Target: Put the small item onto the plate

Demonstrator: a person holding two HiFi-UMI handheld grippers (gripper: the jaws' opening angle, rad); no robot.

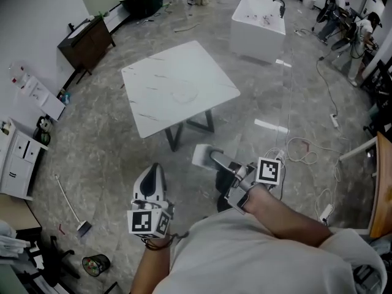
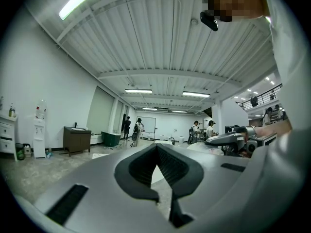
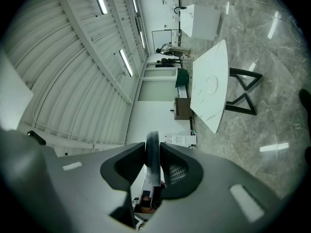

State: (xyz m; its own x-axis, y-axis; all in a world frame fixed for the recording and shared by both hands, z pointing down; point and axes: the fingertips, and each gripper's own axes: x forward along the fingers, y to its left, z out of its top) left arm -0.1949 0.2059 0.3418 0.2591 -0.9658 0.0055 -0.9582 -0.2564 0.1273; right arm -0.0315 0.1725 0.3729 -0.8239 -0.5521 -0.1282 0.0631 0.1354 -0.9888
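Observation:
A clear glass plate (image 1: 184,94) lies near the middle of the white marble table (image 1: 153,78), well ahead of me. The right gripper view shows the same plate (image 3: 211,84) and table (image 3: 214,52) far off. My right gripper (image 1: 209,157) hangs over the floor short of the table. It is shut on a small flat grey item (image 1: 201,154), which the right gripper (image 3: 152,149) holds edge-on as a thin item (image 3: 151,161) between the pads. My left gripper (image 1: 154,168) is low at my left, shut with nothing in it; the left gripper (image 2: 156,149) has its pads meeting.
A white tub unit (image 1: 257,26) stands beyond the table and a dark cabinet (image 1: 86,41) along the left wall. Cables (image 1: 306,152) trail over the floor at right. A broom (image 1: 70,207) and a bin (image 1: 96,264) lie at lower left. People work at far right.

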